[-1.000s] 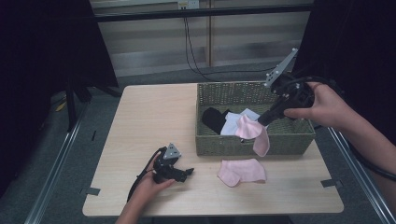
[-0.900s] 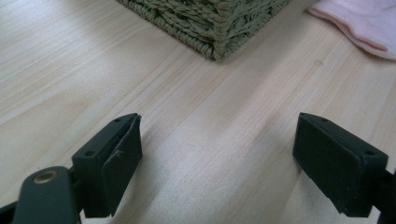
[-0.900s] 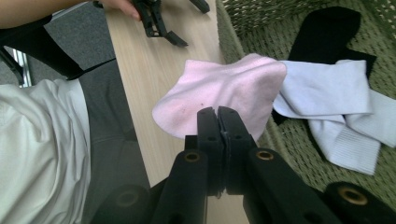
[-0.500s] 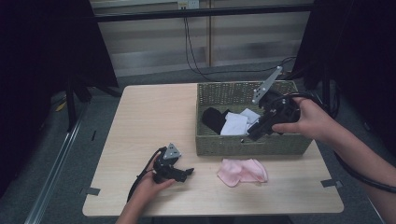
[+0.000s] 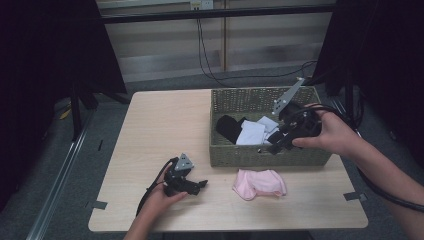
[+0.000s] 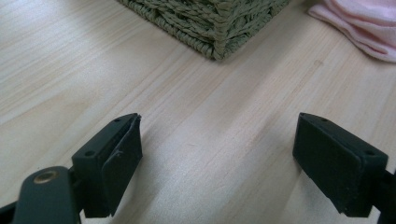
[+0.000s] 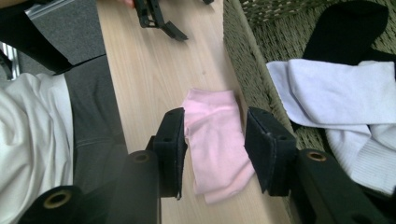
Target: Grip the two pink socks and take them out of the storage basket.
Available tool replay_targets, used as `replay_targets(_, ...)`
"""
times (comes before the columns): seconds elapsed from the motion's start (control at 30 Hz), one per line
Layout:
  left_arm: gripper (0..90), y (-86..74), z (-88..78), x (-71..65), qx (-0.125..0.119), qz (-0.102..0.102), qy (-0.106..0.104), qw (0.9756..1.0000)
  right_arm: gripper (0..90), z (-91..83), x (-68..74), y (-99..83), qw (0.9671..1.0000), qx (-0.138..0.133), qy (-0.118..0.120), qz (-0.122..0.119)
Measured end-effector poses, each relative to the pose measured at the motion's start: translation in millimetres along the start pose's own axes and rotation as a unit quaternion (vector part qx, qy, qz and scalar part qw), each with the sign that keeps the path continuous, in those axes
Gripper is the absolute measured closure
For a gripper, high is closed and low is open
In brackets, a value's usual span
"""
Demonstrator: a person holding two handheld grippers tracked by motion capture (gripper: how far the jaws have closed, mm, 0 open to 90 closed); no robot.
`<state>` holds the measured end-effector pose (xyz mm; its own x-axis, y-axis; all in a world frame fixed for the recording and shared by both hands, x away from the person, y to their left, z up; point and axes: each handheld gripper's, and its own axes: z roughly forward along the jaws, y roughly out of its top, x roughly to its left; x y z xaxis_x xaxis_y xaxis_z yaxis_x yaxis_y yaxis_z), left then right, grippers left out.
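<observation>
Right gripper (image 5: 278,145) over woven basket (image 5: 260,156)

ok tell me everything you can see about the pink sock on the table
The pink sock is pale pink soft knit fabric, folded over on itself into a loose, rumpled bundle. It lies flat on the light wooden table, just in front of the woven basket near its front wall. Nothing grips it: the right gripper hangs above it with jaws apart, having just been opening, and the left gripper rests to its side, apart from it.
</observation>
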<state>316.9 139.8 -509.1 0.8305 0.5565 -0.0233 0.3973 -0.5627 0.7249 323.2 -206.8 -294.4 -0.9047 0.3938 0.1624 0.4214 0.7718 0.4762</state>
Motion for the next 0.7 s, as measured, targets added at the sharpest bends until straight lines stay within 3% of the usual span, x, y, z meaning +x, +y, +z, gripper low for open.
replay_targets(0.23,15.2,0.0,0.0,0.0,0.0,0.0,0.0,1.0,51.3,3.5,1.0,-15.7,0.9998,-0.009,-0.016,0.002)
replay_targets(0.33,15.2,0.0,0.0,-0.1,0.0,-0.001,0.0,1.0,49.6,7.8,4.0,-23.1,0.9999,-0.008,-0.011,-0.002)
replay_targets(0.63,15.2,-0.1,0.1,-0.2,-0.001,-0.002,-0.001,1.0,40.9,17.2,6.7,-44.8,0.9994,-0.007,-0.035,0.001)
replay_targets(0.7,15.2,-0.1,0.1,-0.2,-0.001,-0.002,-0.001,1.0,40.6,19.6,7.2,-49.5,0.9996,-0.009,-0.026,0.002)
